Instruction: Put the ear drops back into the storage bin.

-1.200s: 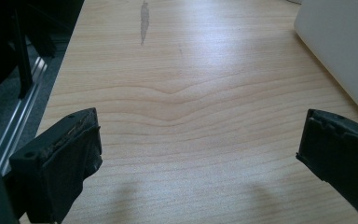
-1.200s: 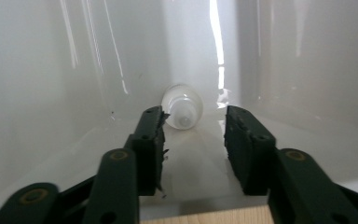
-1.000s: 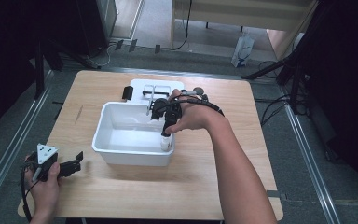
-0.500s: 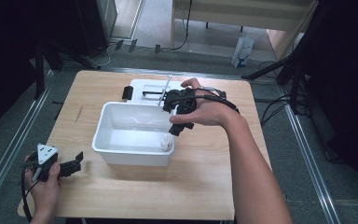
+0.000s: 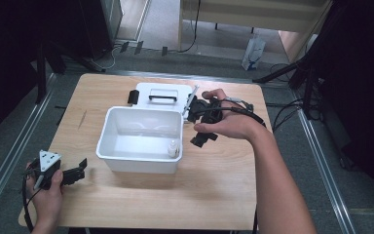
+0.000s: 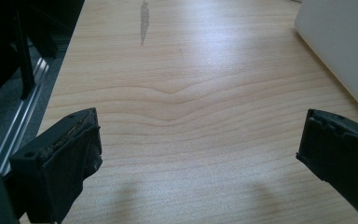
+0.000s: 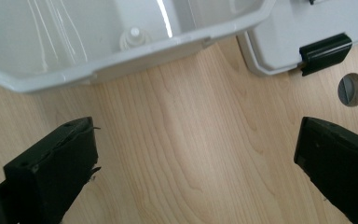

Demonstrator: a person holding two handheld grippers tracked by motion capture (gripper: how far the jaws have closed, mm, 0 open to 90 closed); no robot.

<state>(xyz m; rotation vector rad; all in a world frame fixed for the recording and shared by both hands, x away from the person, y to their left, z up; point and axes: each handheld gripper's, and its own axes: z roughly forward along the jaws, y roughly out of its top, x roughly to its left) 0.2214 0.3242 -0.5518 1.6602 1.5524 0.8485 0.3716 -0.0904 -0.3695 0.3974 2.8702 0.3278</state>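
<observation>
A white plastic box (image 5: 141, 158) stands open in the middle of the wooden table, with a small white bottle (image 5: 173, 148) upright in its near right corner. The bottle (image 7: 131, 37) also appears in the right gripper view, inside the box (image 7: 51, 79). My right gripper (image 5: 200, 140) hovers just right of the box, open and empty, its jaws wide over bare wood. My left gripper (image 5: 78, 170) rests near the table's front left corner, open, nothing between its jaws. The box wall (image 6: 345, 51) appears at the right of the left gripper view.
The box's white lid (image 5: 161, 95) with black handle and latches lies flat behind the box; the lid (image 7: 307, 28) and a black latch (image 7: 325, 52) show in the right gripper view. A round grey hole (image 7: 352, 89) sits in the tabletop. Metal rails and cables lie on the floor around.
My right gripper has come up out of the box and moved right, leaving the small bottle standing inside. The left gripper has stayed put.
</observation>
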